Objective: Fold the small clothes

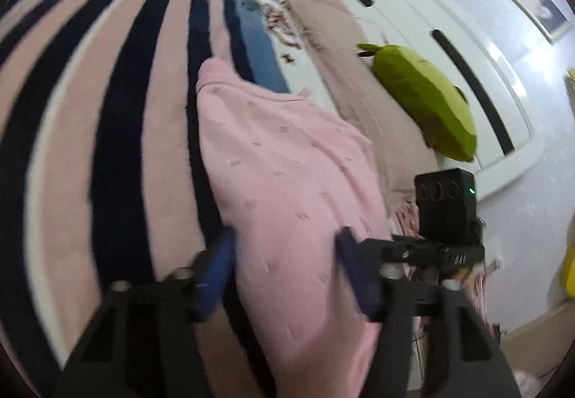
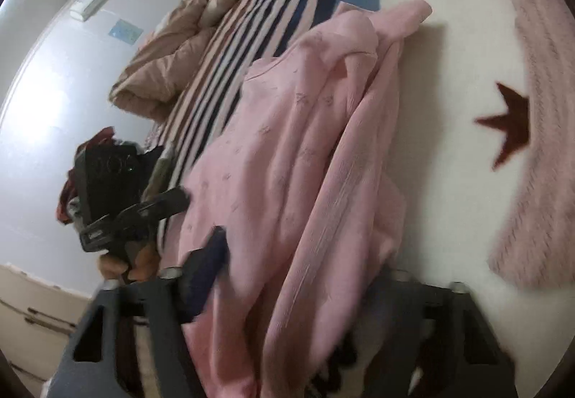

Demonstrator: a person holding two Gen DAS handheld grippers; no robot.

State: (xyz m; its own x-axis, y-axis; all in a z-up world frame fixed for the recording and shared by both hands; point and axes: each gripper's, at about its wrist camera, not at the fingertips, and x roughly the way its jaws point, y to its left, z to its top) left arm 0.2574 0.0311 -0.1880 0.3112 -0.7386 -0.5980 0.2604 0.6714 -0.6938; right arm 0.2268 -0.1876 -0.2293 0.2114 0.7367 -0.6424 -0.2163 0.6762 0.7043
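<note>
The bed [image 1: 359, 103] carries a striped blanket [image 1: 107, 110] in pink, navy and white, with a cream cover [image 2: 449, 110] printed with dark red stars alongside it. A pink knitted garment [image 1: 287, 182] lies spread across the seam between the two — part on the stripes, part on the cream cover — with its far end bunched and folded over in the right wrist view. A tan quilted jacket [image 2: 161, 67] is heaped at the far side of the striped blanket. A green plush toy [image 1: 424, 99] rests against the white headboard [image 1: 449, 38]. The left hand-held gripper [image 1: 285, 272] has its blue pads spread, one on each side of the garment's near end, with fabric between them but no visible pinch. The right hand-held gripper [image 2: 305, 275] is seen with one dark finger beside the garment's edge; the other finger is blurred and partly covered by fabric, so whether it pinches the cloth cannot be determined.
</note>
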